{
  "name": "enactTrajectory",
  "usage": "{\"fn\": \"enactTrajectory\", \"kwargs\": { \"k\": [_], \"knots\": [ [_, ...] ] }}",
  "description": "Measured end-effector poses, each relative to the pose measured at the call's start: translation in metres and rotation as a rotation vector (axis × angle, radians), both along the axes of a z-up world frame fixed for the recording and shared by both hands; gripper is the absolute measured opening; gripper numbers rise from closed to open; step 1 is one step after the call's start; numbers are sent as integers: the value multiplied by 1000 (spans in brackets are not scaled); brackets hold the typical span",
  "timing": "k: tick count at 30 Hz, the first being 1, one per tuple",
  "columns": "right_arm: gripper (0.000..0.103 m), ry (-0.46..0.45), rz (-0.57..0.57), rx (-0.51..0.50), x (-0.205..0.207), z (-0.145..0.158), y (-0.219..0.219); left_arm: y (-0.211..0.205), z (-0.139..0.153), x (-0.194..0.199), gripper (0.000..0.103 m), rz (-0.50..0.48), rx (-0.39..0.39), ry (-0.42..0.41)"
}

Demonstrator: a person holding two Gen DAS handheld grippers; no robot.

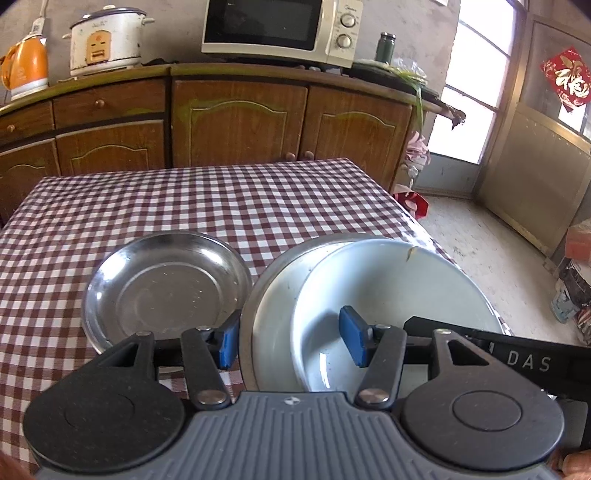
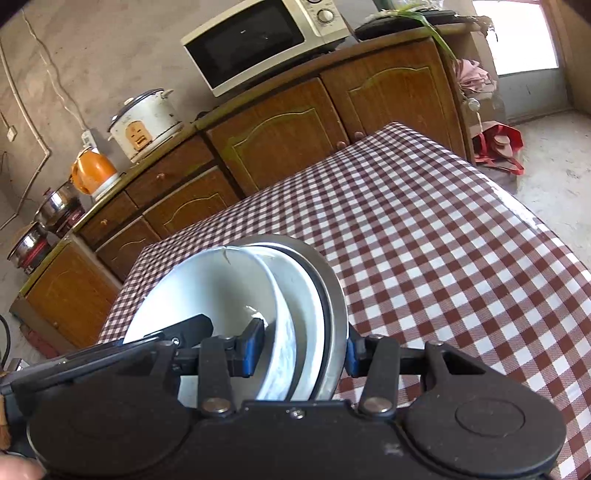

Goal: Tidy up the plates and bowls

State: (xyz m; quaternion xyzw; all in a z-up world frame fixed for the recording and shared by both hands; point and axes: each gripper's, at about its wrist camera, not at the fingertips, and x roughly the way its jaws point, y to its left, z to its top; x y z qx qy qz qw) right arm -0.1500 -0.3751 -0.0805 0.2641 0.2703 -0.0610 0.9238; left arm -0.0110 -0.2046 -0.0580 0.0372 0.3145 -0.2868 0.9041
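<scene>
Left tongs (image 1: 291,341): they are clamping the near rim of the stack, one blue pad outside the metal rim and one inside the white bowl.
Right tongs (image 2: 301,350): they are clamping the same stack from its other side, one pad inside the bowl and one against the outer metal rim.
Stack: a white bowl (image 1: 388,288) is sitting in a white plate (image 1: 275,314), and both are sitting in a big metal dish (image 2: 334,295). It is sitting right between the pads of both tongs and tipping a bit.
Step now: I think both tongs are carrying the stack together, just above the checked table (image 1: 221,199).
Small metal plate (image 1: 166,288): it is lying flat on the table, just left of the left tongs and close to the stack.
Next move: I think the stack is going to a tidy spot, maybe onto or beside the small plate. Both tongs need to be moving together and staying level, or the bowl could slide.
In the way: the small plate is sitting close, so the stack could bump its rim. The table past the tongs is lying bare.
Farther off: a wooden cupboard (image 1: 240,118) is standing beyond the table.
On top of it: a microwave (image 1: 280,29), a rice cooker (image 1: 107,40) and an orange kettle (image 1: 26,66) are sitting there, far away.
</scene>
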Motion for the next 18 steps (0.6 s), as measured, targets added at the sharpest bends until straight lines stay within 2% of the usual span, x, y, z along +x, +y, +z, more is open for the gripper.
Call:
{"fn": "enactTrajectory", "kwargs": {
  "k": [18],
  "knots": [
    [53,-14,101,-25,23,20,44,42,16,4,57,97,-13,-22]
  ]
}}
